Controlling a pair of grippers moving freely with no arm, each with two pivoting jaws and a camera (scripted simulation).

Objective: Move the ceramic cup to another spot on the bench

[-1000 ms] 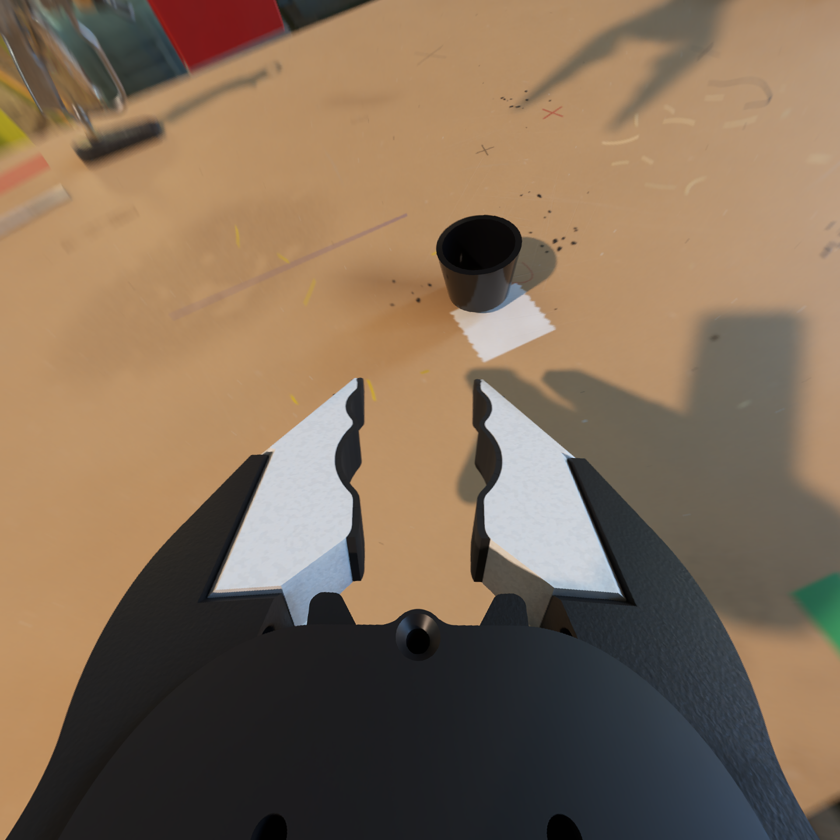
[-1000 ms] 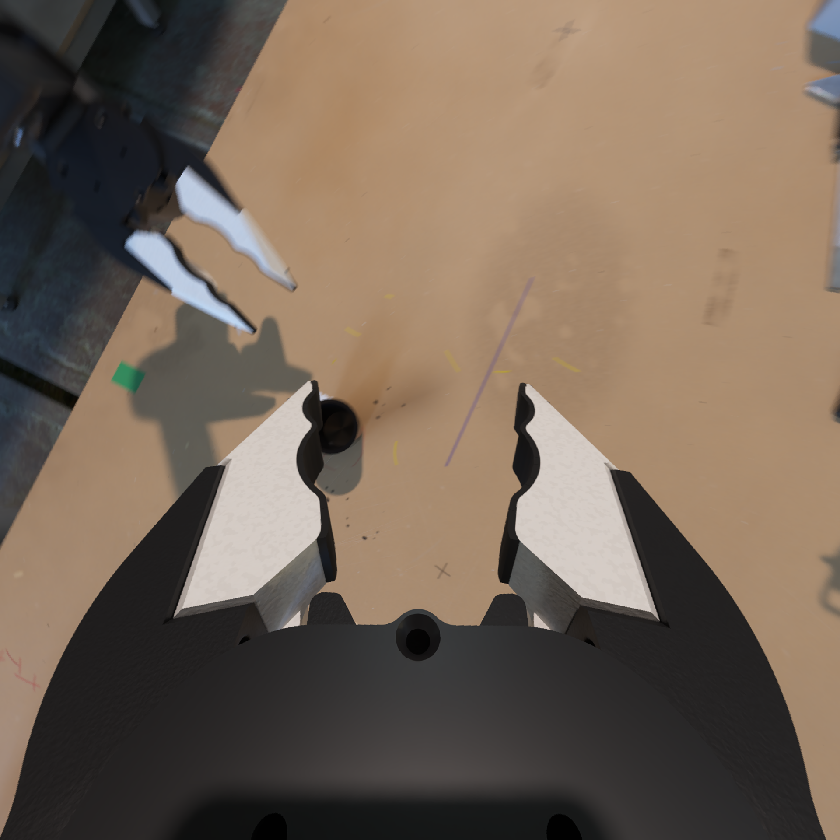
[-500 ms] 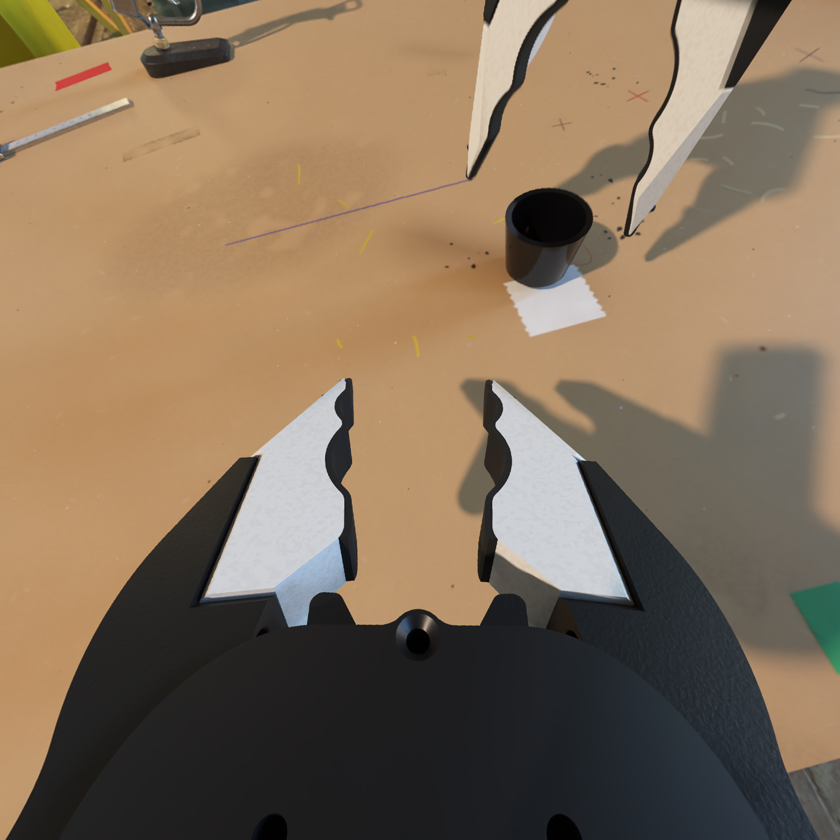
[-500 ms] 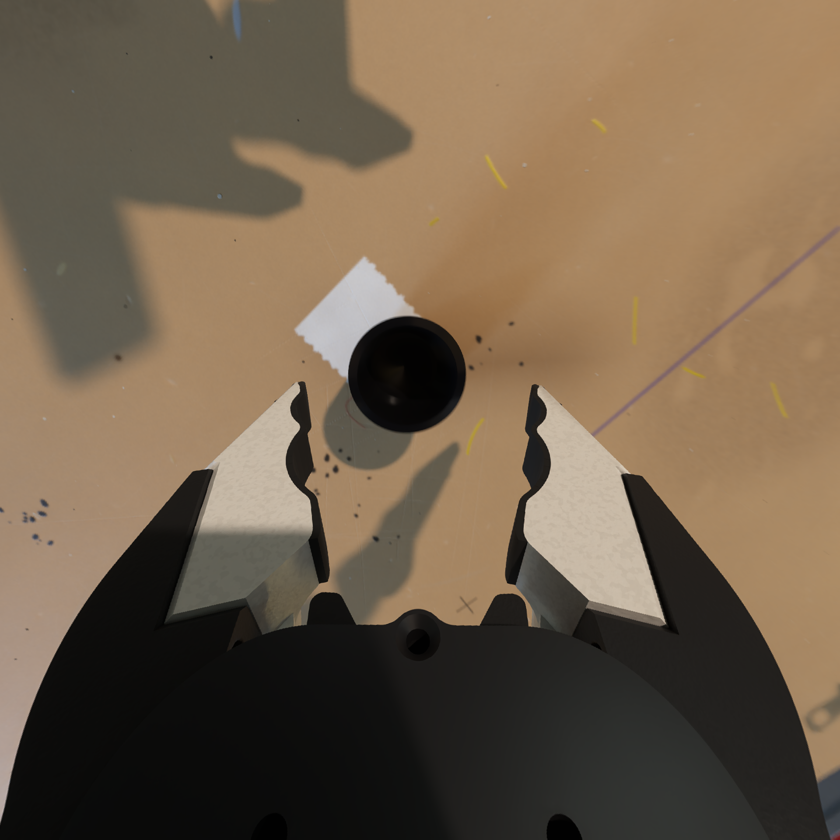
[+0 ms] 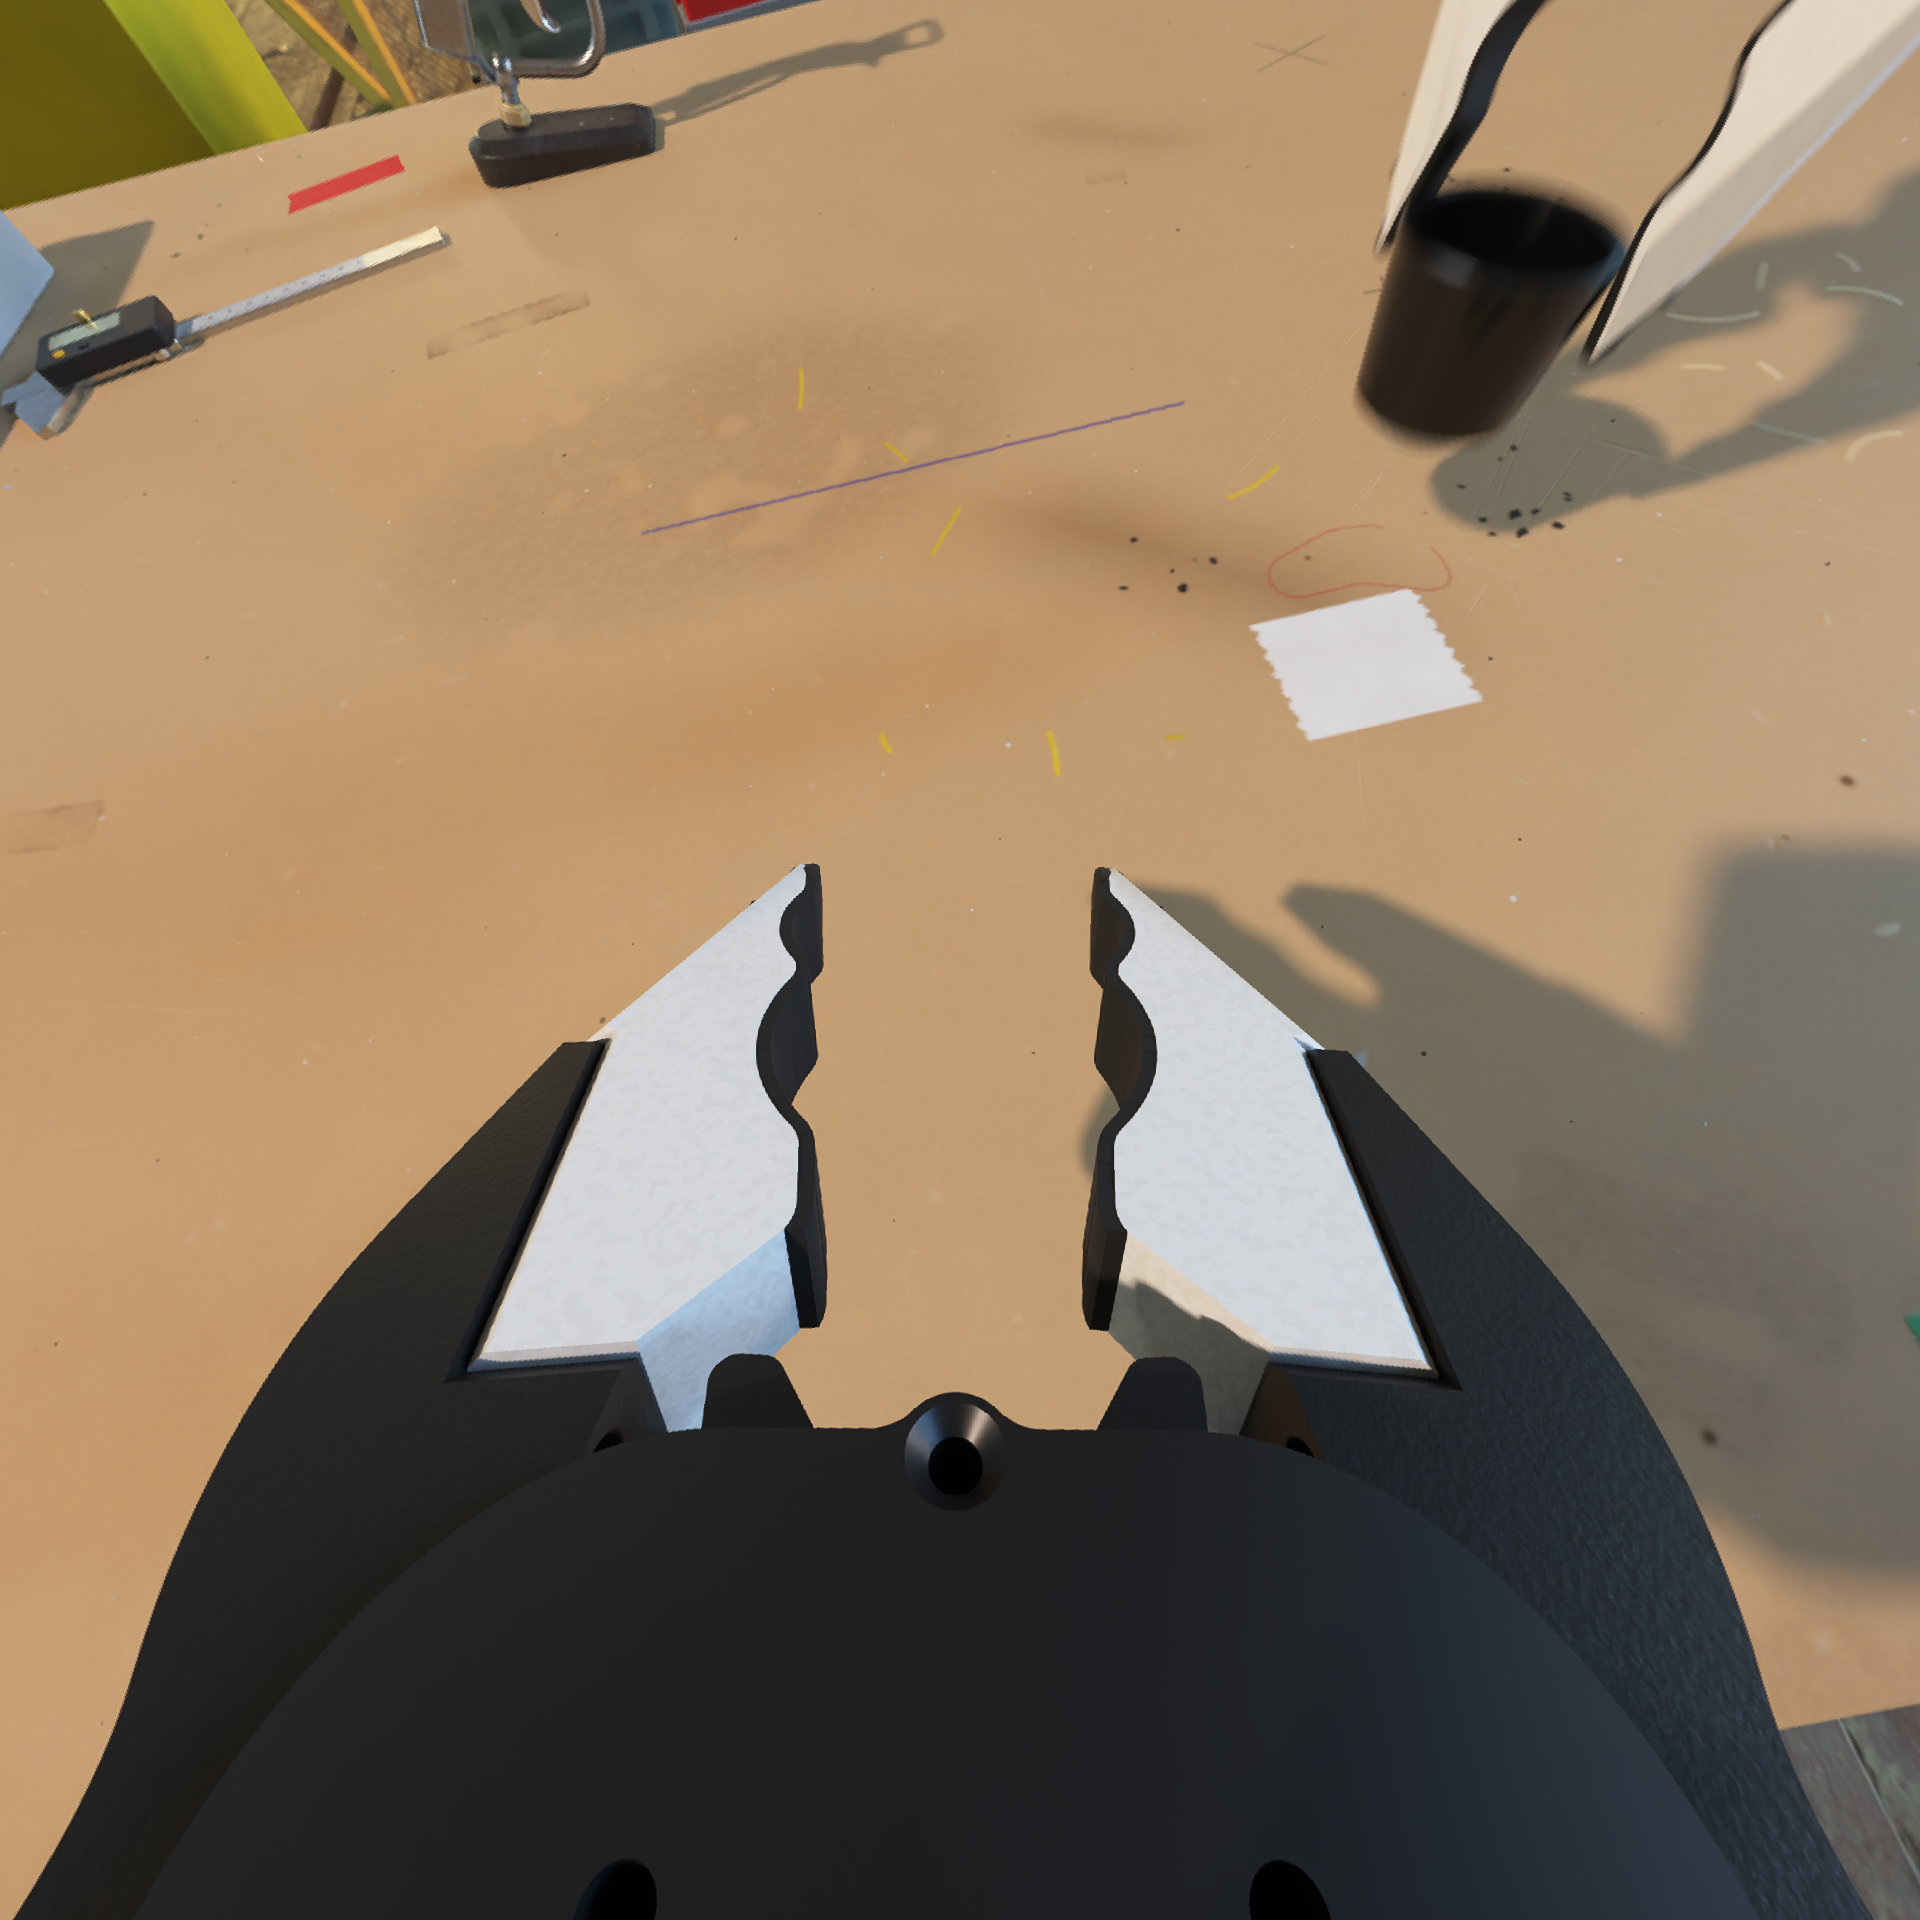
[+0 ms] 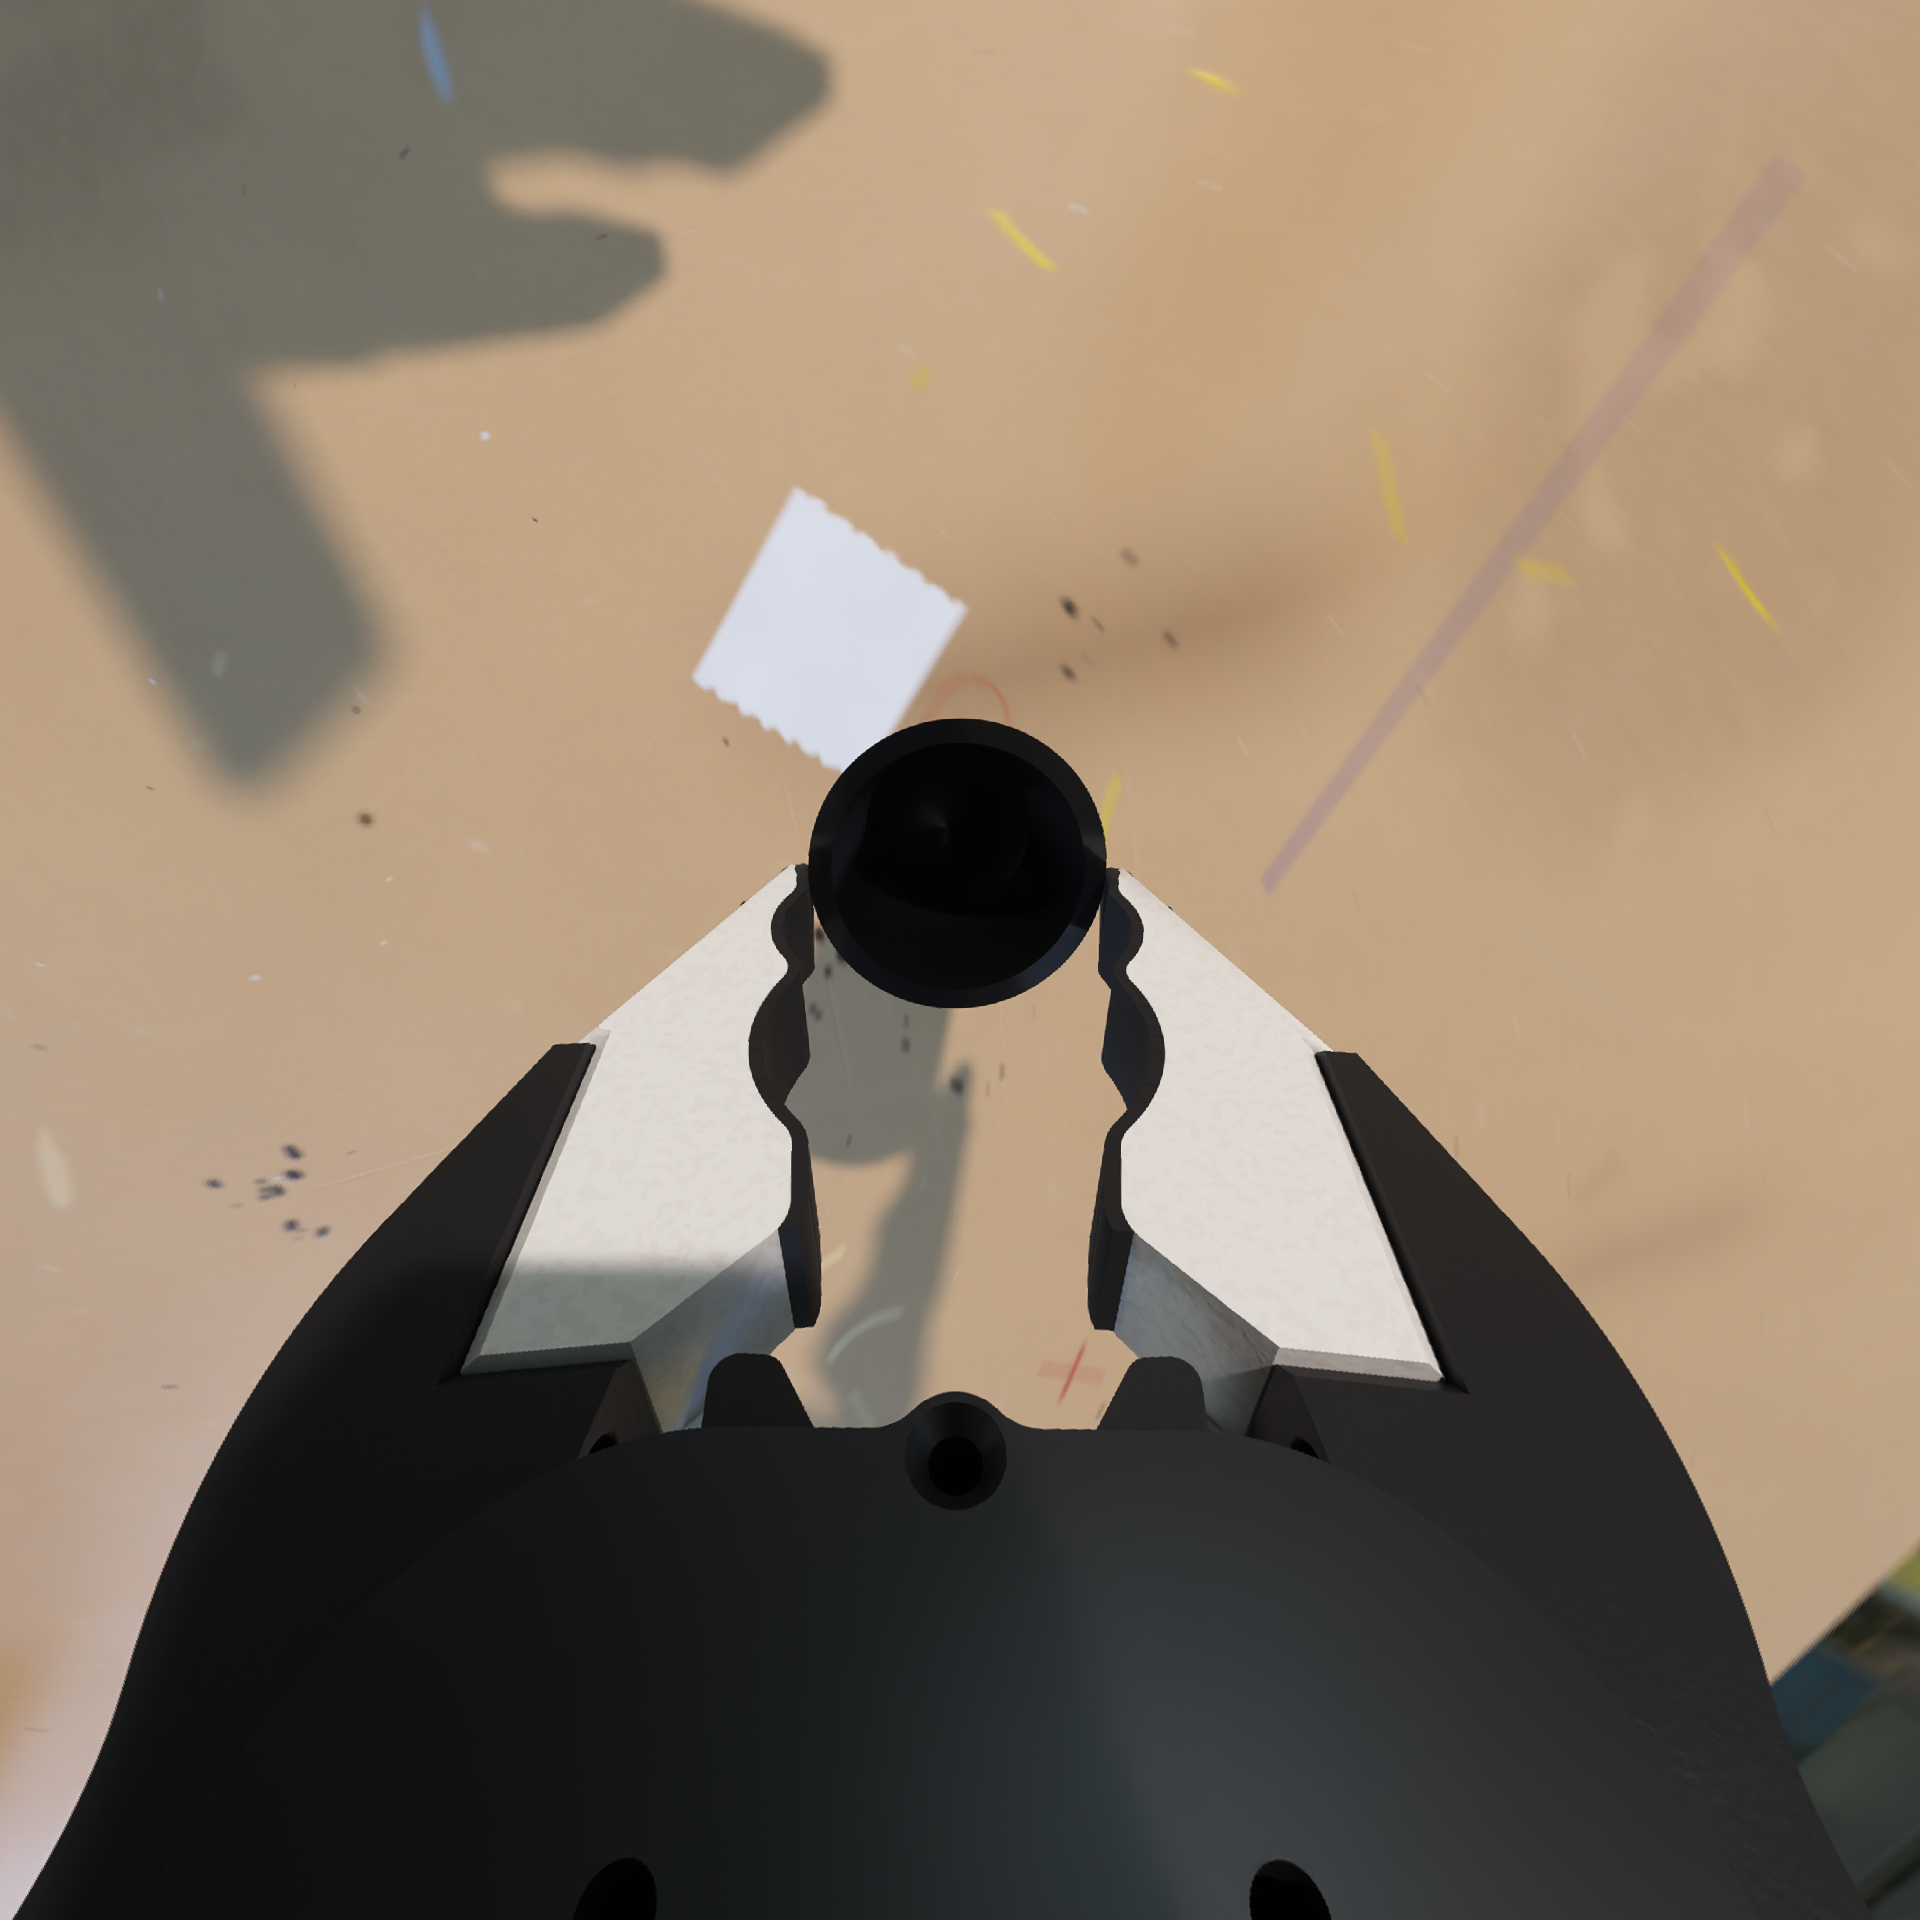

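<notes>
The black ceramic cup point(image 6: 954, 862) hangs upright between my right gripper's point(image 6: 954, 878) fingertips, which are shut on its rim, well above the tan bench point(image 6: 1455, 935). In the left wrist view the cup point(image 5: 1475, 312) shows blurred at the upper right, held in the air by the right gripper's white fingers point(image 5: 1725, 177), with its shadow on the bench below. My left gripper point(image 5: 954, 878) is open and empty, low over the bench near the front edge, far from the cup.
A white paper patch point(image 5: 1363, 665) and a red drawn loop point(image 5: 1356, 561) lie where the cup stood. A caliper point(image 5: 208, 317), a red tape strip point(image 5: 345, 183) and a black-based stand point(image 5: 561, 140) lie at the far left. The bench edge point(image 5: 1849, 1735) is at lower right.
The right gripper has closed on the cup and lifted it off the bench, away from the white patch. The left gripper has turned slightly left and stays open.
</notes>
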